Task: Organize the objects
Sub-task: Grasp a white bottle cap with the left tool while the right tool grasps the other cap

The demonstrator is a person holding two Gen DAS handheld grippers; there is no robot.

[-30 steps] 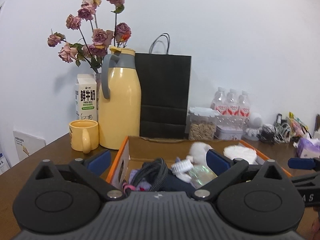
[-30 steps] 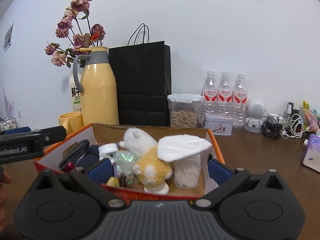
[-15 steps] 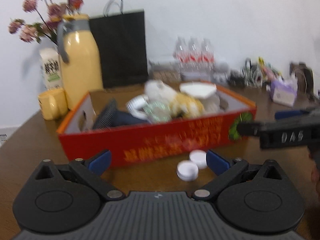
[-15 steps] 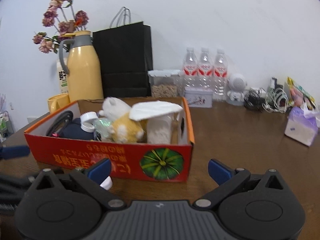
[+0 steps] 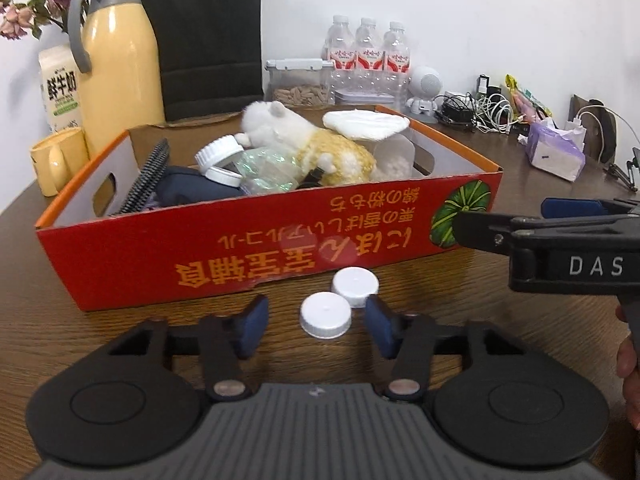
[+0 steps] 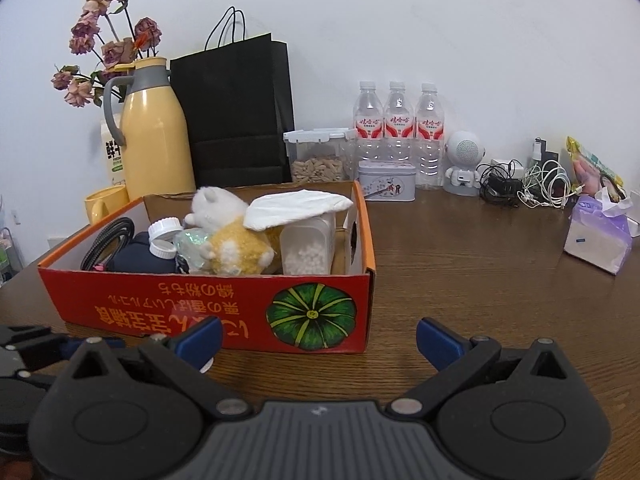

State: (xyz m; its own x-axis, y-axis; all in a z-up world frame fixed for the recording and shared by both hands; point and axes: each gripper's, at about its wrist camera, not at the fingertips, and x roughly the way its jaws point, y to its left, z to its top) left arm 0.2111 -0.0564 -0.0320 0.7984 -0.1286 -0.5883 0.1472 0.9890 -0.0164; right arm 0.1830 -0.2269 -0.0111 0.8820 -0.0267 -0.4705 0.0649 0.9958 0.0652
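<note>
Lying on the wooden table (image 5: 120, 332) just before the red box (image 5: 256, 248), two white caps (image 5: 326, 315) are touching; the left gripper (image 5: 314, 326) has just been narrowing around the nearer cap, pads apart from it; the right gripper (image 6: 318, 340) is gaping wide, empty.

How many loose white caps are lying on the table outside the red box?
2. The near cap lies between the left gripper pads; the far cap sits behind it, against the red box. Others may be hidden.
</note>
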